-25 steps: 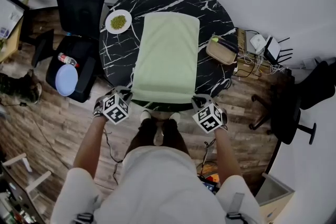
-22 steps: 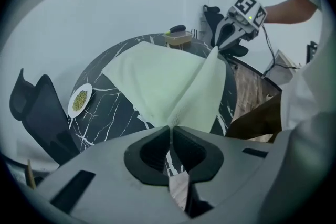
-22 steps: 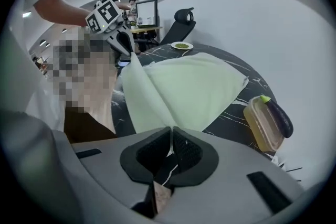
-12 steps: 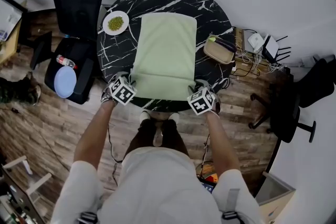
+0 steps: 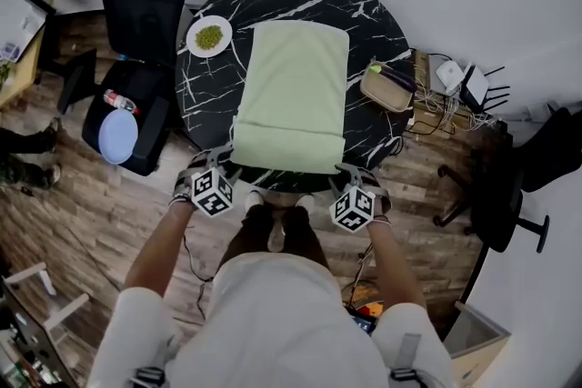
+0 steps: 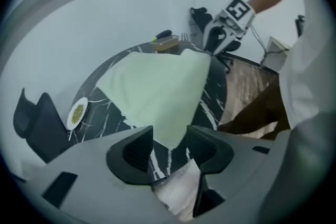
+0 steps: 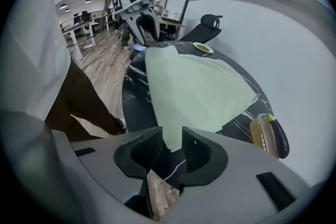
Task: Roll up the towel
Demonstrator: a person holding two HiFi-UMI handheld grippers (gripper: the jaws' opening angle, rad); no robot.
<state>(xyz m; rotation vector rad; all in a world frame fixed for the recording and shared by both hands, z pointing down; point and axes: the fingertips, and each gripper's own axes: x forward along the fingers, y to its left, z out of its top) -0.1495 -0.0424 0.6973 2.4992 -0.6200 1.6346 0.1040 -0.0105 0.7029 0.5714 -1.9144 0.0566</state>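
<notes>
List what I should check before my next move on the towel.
1. Towel flat on table: ok.
2. Left hand-held gripper at near corner: ok. Jaws apart, just been opening, corner between them.
3. Right hand-held gripper at other near corner: ok. Jaws apart, just been closing, corner between them.
4. Grip on towel: not ok, neither pinches it.
5. Plate and box clear of towel: ok.
6. First turn formed: cannot tell.
</notes>
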